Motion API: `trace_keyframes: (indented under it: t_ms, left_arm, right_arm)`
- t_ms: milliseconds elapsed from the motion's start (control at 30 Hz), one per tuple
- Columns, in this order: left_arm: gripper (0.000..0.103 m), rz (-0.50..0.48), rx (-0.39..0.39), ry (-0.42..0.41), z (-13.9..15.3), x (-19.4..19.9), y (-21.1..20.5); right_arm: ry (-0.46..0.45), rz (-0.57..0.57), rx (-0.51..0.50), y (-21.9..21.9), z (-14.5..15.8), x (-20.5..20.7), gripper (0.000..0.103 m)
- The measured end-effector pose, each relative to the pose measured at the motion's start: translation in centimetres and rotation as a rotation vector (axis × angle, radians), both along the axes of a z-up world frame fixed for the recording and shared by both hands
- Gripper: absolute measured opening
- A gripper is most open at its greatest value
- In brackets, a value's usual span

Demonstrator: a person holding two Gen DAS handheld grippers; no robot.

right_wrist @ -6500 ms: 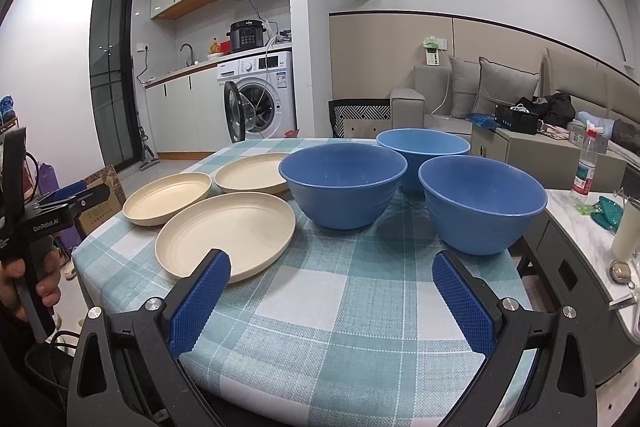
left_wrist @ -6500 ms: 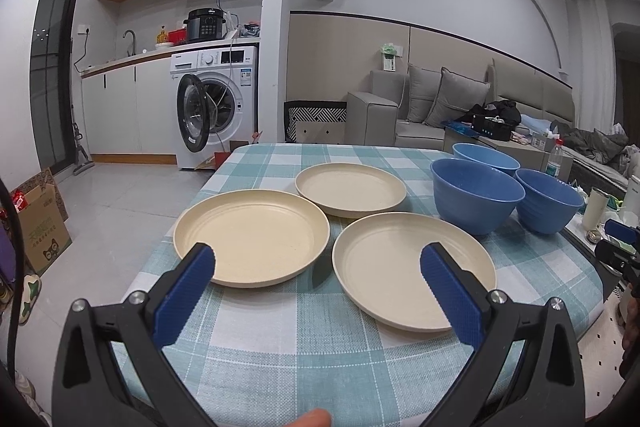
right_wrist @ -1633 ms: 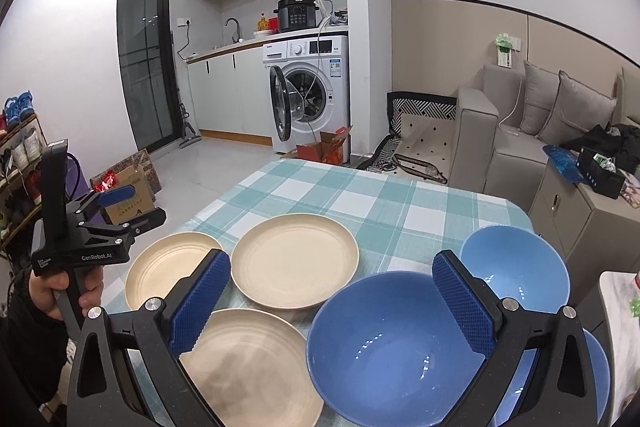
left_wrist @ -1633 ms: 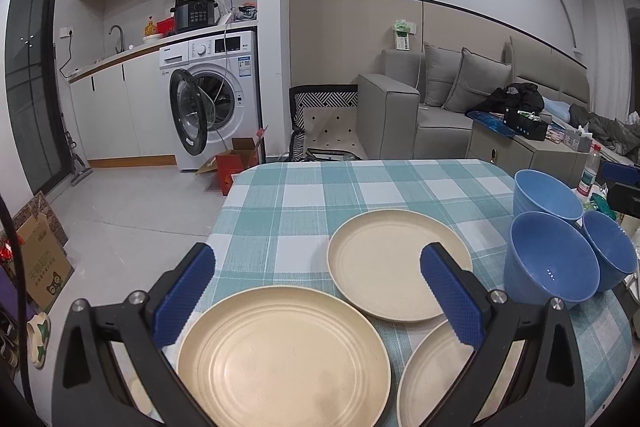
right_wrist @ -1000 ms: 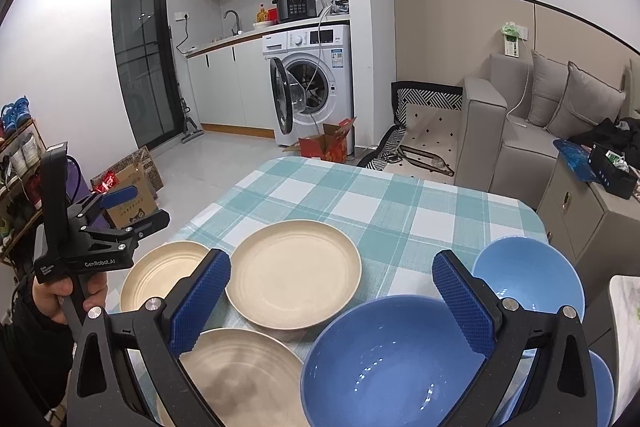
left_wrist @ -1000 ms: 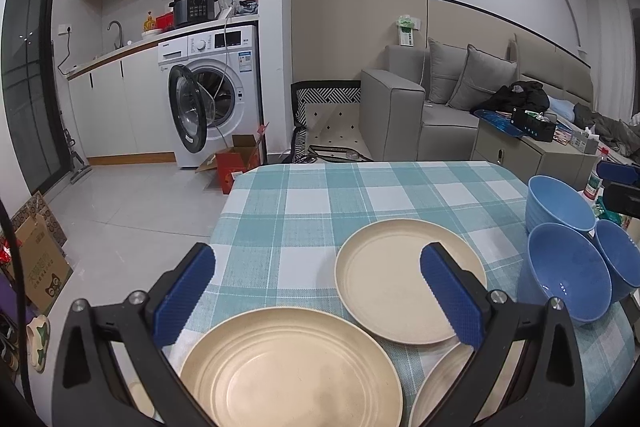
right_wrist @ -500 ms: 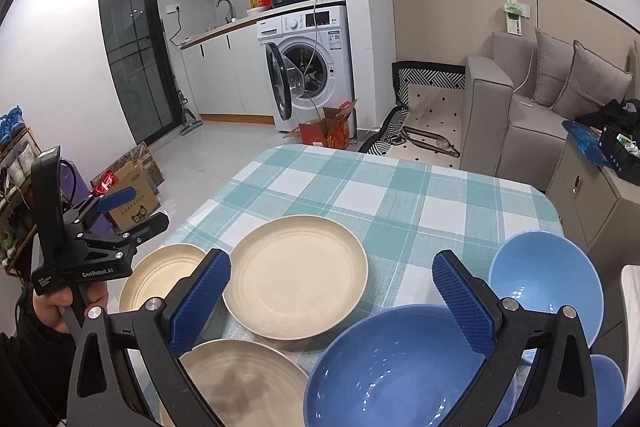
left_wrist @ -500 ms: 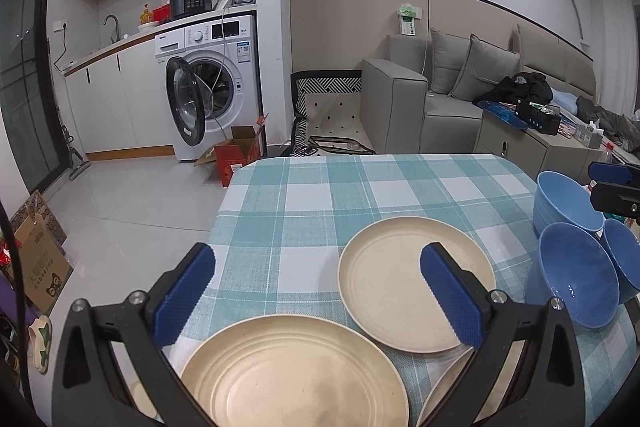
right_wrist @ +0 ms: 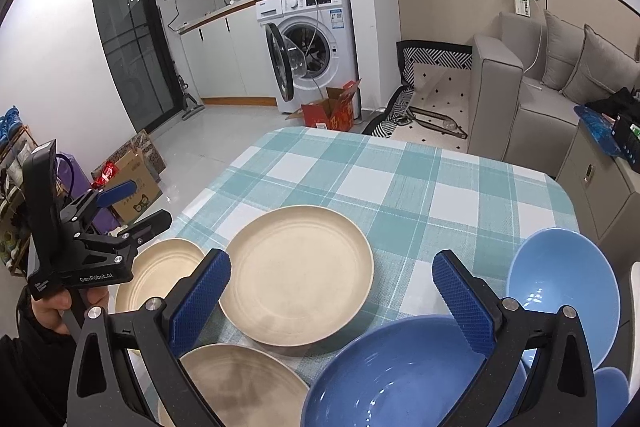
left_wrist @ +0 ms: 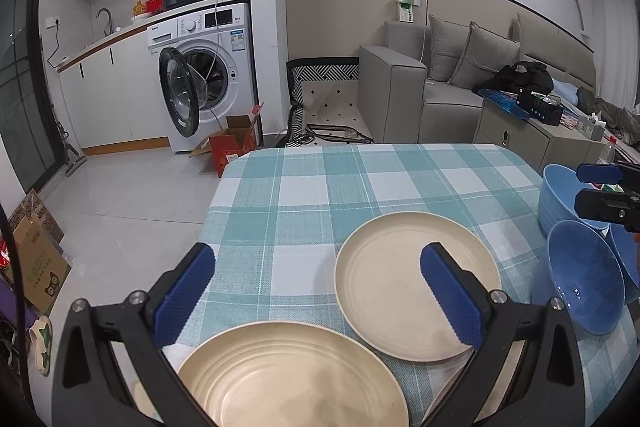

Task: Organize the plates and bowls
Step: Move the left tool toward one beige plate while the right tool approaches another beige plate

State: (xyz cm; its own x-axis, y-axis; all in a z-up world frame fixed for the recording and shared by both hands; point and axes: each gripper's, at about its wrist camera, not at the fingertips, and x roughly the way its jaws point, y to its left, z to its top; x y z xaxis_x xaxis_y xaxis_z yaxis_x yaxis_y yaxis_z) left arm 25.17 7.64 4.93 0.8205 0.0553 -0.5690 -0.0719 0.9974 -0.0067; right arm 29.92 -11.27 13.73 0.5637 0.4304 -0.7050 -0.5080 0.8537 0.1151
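Three cream plates lie on the teal checked tablecloth (left_wrist: 320,187). In the left wrist view the nearest plate (left_wrist: 292,375) sits under my open left gripper (left_wrist: 316,295), and a second plate (left_wrist: 400,283) lies beyond it to the right. Blue bowls (left_wrist: 584,275) stand at the right edge, with my right gripper (left_wrist: 592,189) above them. In the right wrist view my right gripper (right_wrist: 330,301) is open over a plate (right_wrist: 296,275) and a large blue bowl (right_wrist: 400,375). Another bowl (right_wrist: 560,291) is to its right. Neither gripper holds anything.
A hand (right_wrist: 48,311) holds the left gripper (right_wrist: 140,205) beside the table's left edge, above the leftmost plate (right_wrist: 160,271). Beyond the table are a washing machine (right_wrist: 312,43) with its door open, cardboard boxes (right_wrist: 332,111) on the floor and a grey sofa (left_wrist: 432,79).
Since 6.5 s ago both grippers have risen and now look down on the plates and bowls. In the last half second almost nothing has shifted. Both stay open.
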Motion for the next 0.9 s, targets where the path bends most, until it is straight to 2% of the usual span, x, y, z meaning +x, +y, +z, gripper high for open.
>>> trace_keyframes:
  t_ms: [433,900]
  left_arm:
    - [0.103,-0.007,-0.006,0.094,-2.2,2.4,-0.4]
    - [0.103,-0.015,0.009,0.139,-3.0,3.5,-0.7]
  right_arm:
    - [0.105,-0.005,-0.064,1.2,-2.8,3.5,0.103]
    - [0.172,0.022,-0.134,2.6,-4.7,5.7,0.103]
